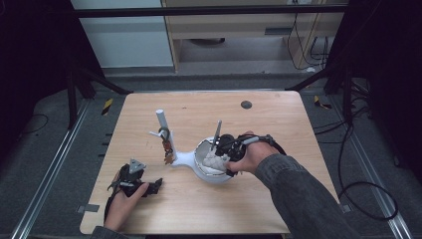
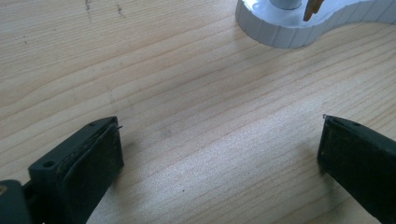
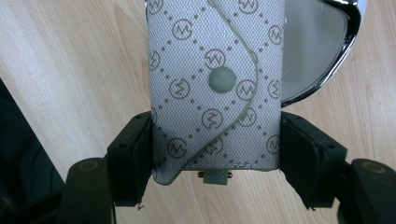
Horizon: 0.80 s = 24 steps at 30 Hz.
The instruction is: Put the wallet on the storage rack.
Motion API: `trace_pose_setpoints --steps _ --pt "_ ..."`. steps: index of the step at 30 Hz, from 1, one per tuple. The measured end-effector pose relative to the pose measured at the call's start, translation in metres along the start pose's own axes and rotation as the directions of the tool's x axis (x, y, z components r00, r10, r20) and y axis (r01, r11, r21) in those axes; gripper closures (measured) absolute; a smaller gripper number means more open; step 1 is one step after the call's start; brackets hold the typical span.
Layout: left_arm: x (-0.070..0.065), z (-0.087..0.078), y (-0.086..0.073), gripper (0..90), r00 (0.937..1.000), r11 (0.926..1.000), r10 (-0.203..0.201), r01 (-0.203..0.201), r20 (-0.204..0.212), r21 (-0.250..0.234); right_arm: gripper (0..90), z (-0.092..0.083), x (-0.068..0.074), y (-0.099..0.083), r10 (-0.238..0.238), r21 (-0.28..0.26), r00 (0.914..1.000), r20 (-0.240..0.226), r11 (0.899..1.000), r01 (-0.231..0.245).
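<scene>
A pale wooden table [image 1: 199, 199] stands on a grey floor [image 1: 50, 139] between dark frame legs, with a light cabinet [image 1: 239, 30] beyond its far edge and cables [image 1: 358, 189] trailing past its right edge. A small dark disc [image 1: 246, 104] lies near the far edge. Mid-table sits a white stand [image 1: 181, 158] with an upright post and a round dish [image 1: 211, 174] at its right end. In the high view the right gripper [image 1: 219, 154] hovers over that dish, and the left gripper [image 1: 149, 186] rests near the near left corner. The right gripper view shows the jaws clamped on the sides of a grey patterned pouch [image 3: 215, 88] with a snap button, over the dish's chrome rim. The left gripper view shows jaws spread wide, nothing between them, over bare wood near the stand's base.
</scene>
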<state>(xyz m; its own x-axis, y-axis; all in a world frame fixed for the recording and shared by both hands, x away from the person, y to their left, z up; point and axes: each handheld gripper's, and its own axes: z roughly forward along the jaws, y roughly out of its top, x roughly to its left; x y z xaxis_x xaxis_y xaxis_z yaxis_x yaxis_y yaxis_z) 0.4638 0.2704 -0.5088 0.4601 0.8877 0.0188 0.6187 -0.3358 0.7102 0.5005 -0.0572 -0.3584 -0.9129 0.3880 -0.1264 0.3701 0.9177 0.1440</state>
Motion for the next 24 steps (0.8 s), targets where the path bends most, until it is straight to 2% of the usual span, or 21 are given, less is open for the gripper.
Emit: trace_pose_setpoints --steps 24 --pt "0.0 0.0 0.0 0.0 1.0 1.0 0.002 -0.002 0.001 0.0 31.5 0.009 -0.011 0.013 0.03 0.03 0.9995 0.005 0.999 -0.03"
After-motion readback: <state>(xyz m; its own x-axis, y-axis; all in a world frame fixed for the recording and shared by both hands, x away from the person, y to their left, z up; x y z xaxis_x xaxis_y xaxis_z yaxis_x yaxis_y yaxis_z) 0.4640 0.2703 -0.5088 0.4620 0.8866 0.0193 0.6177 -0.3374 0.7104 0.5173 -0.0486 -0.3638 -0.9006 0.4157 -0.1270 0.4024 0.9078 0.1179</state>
